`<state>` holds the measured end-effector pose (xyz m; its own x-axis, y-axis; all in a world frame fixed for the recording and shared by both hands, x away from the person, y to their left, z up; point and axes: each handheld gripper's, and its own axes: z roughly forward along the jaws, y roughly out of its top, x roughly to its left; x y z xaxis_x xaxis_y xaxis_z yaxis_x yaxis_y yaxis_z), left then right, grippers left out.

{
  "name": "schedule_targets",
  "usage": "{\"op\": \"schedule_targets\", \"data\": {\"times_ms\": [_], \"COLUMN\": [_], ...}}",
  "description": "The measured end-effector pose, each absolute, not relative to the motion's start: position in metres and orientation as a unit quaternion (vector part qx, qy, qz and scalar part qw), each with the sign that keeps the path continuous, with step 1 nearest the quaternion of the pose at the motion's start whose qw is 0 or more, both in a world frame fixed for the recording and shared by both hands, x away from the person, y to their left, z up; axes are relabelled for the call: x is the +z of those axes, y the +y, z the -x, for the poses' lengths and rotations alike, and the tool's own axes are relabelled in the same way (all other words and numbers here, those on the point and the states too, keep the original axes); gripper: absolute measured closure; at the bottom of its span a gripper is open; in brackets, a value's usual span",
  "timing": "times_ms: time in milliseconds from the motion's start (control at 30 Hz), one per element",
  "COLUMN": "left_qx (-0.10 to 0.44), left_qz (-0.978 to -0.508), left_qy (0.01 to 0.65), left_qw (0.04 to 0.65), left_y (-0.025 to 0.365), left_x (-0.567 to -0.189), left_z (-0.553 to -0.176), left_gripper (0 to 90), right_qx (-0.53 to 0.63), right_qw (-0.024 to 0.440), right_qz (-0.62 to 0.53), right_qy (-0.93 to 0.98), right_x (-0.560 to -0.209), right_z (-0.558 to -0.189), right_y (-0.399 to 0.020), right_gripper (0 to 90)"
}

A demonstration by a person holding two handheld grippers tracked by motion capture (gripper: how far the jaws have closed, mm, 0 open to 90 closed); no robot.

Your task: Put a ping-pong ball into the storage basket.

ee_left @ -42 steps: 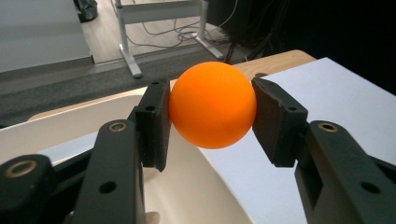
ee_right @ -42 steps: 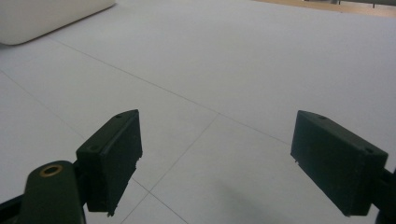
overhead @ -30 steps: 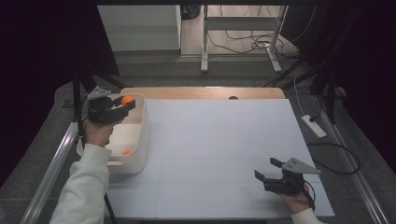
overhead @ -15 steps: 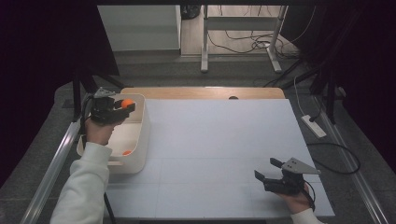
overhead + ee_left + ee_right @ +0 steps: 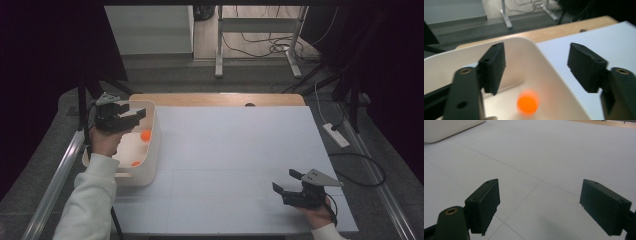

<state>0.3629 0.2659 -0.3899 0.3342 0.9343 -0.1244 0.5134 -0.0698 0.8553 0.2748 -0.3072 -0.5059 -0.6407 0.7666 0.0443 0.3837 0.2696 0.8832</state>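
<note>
1. Progress is judged near complete: the left hand-held gripper (image 5: 131, 117), held over the white plastic bin (image 5: 152, 150), has just had its jaws opened, nothing is between them, and a small orange ball (image 5: 527, 103), blurred, is seen below them inside the bin.
2. Two orange balls are counted in the bin from the high view; none is seen on the white tabletop (image 5: 235, 150).
3. The right hand-held gripper (image 5: 286, 182) is held wide open and empty near the tabletop's front edge.

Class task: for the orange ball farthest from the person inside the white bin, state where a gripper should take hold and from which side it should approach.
Grip the orange ball across its middle, coming straight down from above. It is round, so any opposite sides serve, but the white bin's walls block a sideways approach. The left gripper, jaws just opened and empty, is above the bin.
</note>
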Motion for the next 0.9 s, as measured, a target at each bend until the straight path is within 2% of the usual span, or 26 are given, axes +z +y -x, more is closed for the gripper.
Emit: {"op": "schedule_targets", "data": {"times_ms": [400, 900], "left_qx": [0.217, 0.186], "left_qz": [-0.684, -0.697], "left_qy": [0.489, 0.429], "left_qw": [0.496, 0.544], "left_y": [0.257, 0.233], "left_x": [-0.380, -0.380], "left_z": [-0.347, -0.313], "left_gripper": [24.1, 24.2], "right_qx": [0.475, 0.475], "right_qw": [0.201, 0.203], "right_qz": [-0.373, -0.374], "right_qy": [0.771, 0.771], "right_x": [-0.506, -0.506], "right_z": [-0.275, -0.275], "right_y": [-0.308, -0.307], "right_gripper": [16.4, 16.4]}}
